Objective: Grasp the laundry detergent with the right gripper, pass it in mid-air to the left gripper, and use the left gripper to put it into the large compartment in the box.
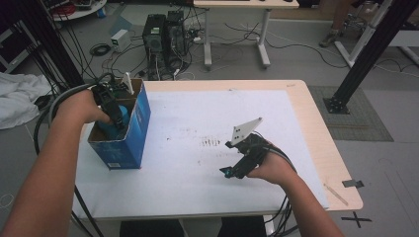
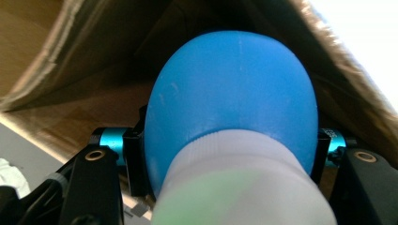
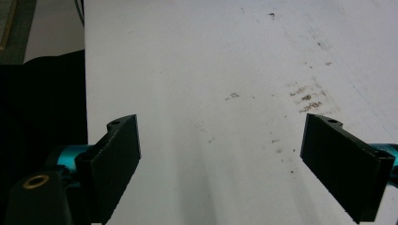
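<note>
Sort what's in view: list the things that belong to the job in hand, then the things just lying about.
In the job:
- blue bottle, clamped in the left gripper
- blue cardboard box it sits in

Lying about:
- right gripper, open over the white table
- computer towers on the floor

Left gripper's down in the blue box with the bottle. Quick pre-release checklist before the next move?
1. Left gripper clamped on the blue bottle: ok, jaws flank it on both sides.
2. Bottle inside the cardboard box: ok, brown inner walls surround it.
3. Bottle resting on the box floor: cannot tell, the bottom is hidden.
4. Box upright on the white table mat: ok.
5. Right gripper open and empty: ok, nothing between the jaws.
6. Right gripper away from the box: ok, it sits apart over the mat.
</note>
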Demonstrator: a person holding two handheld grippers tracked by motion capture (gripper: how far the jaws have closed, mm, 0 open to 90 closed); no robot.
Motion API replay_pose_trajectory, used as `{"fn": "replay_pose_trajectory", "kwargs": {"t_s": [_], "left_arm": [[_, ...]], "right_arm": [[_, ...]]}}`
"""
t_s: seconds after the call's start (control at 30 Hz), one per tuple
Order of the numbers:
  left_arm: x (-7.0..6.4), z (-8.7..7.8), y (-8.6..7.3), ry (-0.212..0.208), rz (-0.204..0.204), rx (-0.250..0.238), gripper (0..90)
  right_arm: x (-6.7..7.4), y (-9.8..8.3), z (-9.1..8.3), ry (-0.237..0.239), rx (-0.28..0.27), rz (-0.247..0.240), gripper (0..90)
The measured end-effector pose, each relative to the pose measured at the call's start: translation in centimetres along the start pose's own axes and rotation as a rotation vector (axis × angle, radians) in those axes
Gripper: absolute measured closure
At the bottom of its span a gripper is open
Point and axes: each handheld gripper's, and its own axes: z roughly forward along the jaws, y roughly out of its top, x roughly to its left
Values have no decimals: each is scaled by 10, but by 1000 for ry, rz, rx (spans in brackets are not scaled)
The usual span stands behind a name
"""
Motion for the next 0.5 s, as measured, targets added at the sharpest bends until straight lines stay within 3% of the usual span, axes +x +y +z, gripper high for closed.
{"fn": "replay_pose_trajectory", "kwargs": {"t_s": [0.33, 0.4, 0.5], "left_arm": [[-1, 8, 2, 10, 38, 11, 376], [-3, 7, 2, 10, 57, -5, 356], [-3, 6, 1, 25, 54, -17, 315]], "right_arm": [[3, 1, -1, -3, 4, 2, 117], [4, 1, -1, -5, 2, 2, 117], [4, 1, -1, -6, 2, 4, 117]]}}
